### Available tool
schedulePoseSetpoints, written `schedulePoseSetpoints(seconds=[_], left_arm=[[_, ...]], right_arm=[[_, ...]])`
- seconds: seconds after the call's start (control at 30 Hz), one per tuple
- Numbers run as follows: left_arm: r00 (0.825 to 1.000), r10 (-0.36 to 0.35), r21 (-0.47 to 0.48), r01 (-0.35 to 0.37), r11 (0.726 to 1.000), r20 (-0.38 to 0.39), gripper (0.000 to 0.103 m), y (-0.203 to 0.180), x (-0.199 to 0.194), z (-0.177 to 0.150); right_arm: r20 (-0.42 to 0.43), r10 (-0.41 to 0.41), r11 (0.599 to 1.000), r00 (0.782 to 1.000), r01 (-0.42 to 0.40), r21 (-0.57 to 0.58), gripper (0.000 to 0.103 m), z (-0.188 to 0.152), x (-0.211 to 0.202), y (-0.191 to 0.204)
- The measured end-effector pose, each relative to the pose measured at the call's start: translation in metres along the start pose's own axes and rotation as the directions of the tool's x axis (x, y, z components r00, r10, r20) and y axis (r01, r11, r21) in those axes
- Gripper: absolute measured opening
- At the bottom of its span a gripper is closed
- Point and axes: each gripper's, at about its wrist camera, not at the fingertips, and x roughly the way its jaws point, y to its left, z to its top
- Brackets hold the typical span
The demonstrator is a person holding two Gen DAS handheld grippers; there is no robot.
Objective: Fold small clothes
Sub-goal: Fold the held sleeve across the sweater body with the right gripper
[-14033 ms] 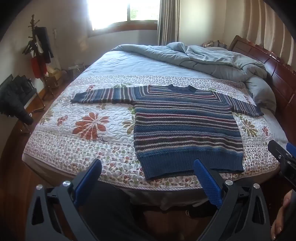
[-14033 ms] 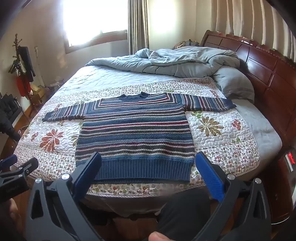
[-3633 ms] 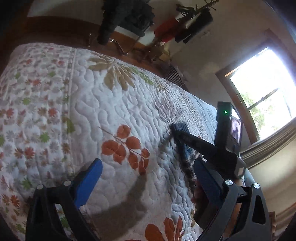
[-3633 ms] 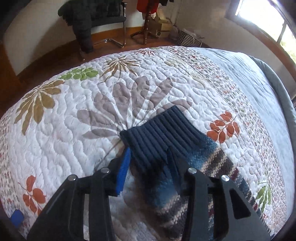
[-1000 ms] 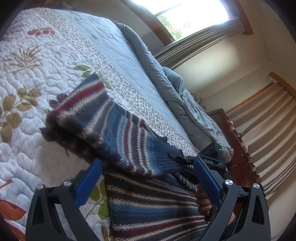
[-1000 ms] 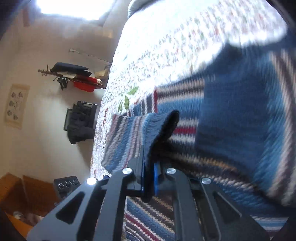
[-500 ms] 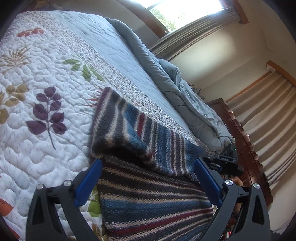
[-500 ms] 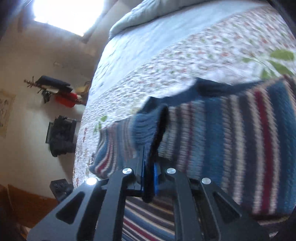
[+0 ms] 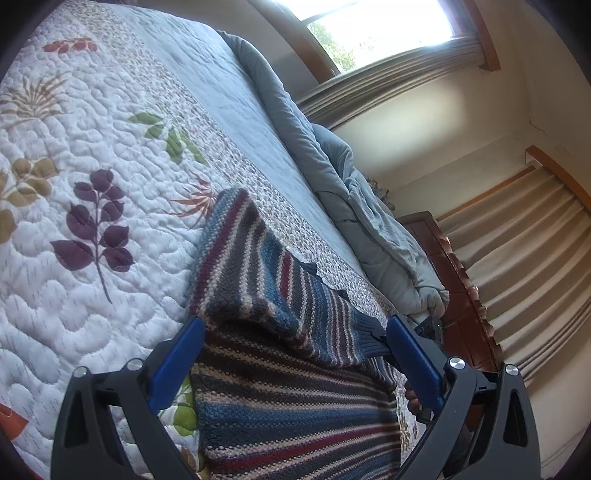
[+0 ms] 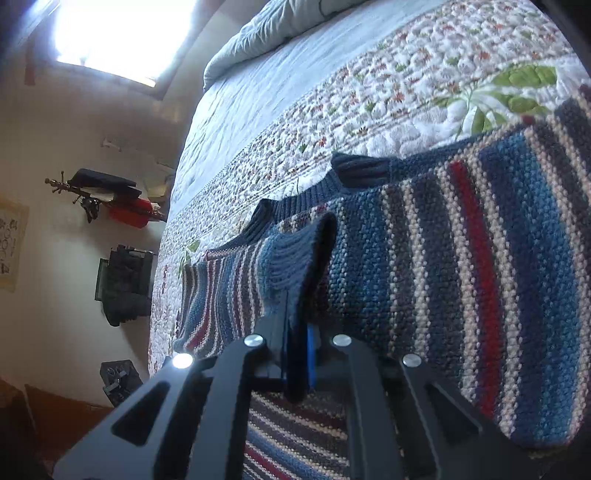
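From the left wrist camera we see our left gripper [image 9: 293, 363] with its blue pads spread wide and nothing between them. The striped sweater [image 9: 295, 406] lies flat on the floral quilt [image 9: 92, 122], its body running right under the gap between the fingers toward the lens. One sleeve [image 9: 258, 280] is folded across the body and hangs raised above it, just beyond our fingertips. Its ribbed dark-blue cuff [image 9: 371, 338] reaches over to the right pad, where our right gripper [image 9: 428, 326] shows only as a dark sliver behind it. A grey-blue duvet [image 9: 369, 229] is bunched along the far side of the bed, next to the wooden headboard [image 9: 454, 295]. A window [image 9: 376, 33] glows above.

Over to the right wrist camera: our right gripper [image 10: 297, 350] is clamped down tight, the pads pressed together on the ribbed cuff [image 10: 295, 254], which sticks up out of the pinch and curls over. The sleeve [image 10: 221, 295] trails away to the left of the fingers, and the sweater [image 10: 461, 280] spreads directly beneath and to the right of them, stripes running away from us. The dark ribbed collar [image 10: 317, 192] sits just beyond the cuff, against the quilt [image 10: 369, 92]. Against the wall, well apart from the bed, stand a coat rack [image 10: 99, 195] with dark and red garments and a chair [image 10: 125, 284] draped in dark clothing.
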Motion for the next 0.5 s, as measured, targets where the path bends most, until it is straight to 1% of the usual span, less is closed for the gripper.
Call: schedulePoseSetpoints(seconds=[0.13, 0.2, 0.3, 0.43, 0.47, 0.5], left_arm=[[1.000, 0.001, 0.019, -0.001, 1.000, -0.011, 0.099, -0.003, 0.002, 0.000], [1.000, 0.002, 0.028, -0.002, 1.000, -0.015, 0.099, -0.006, 0.002, 0.000], [1.000, 0.002, 0.045, 0.000, 0.999, -0.024, 0.099, -0.012, 0.001, -0.001], [1.000, -0.019, 0.082, 0.021, 0.996, -0.024, 0.099, -0.028, -0.004, -0.001], [1.000, -0.012, 0.102, 0.014, 0.995, -0.026, 0.099, -0.033, -0.003, -0.001], [0.999, 0.015, 0.132, -0.010, 0.991, -0.034, 0.099, -0.039, -0.001, 0.000]], right_arm=[[0.004, -0.017, 0.999, 1.000, 0.017, 0.031, 0.007, -0.004, 0.004, -0.015], [0.004, -0.035, 0.998, 0.999, 0.035, 0.044, 0.009, -0.007, 0.005, -0.027], [0.014, -0.071, 0.997, 0.997, 0.070, 0.043, 0.009, -0.010, 0.002, -0.036], [0.022, -0.110, 0.994, 0.994, 0.110, 0.012, 0.009, -0.015, -0.006, -0.035], [0.035, -0.138, 0.990, 0.990, 0.138, -0.001, 0.010, -0.016, -0.011, -0.033], [0.058, -0.158, 0.987, 0.986, 0.159, -0.012, 0.013, -0.017, -0.018, -0.031]])
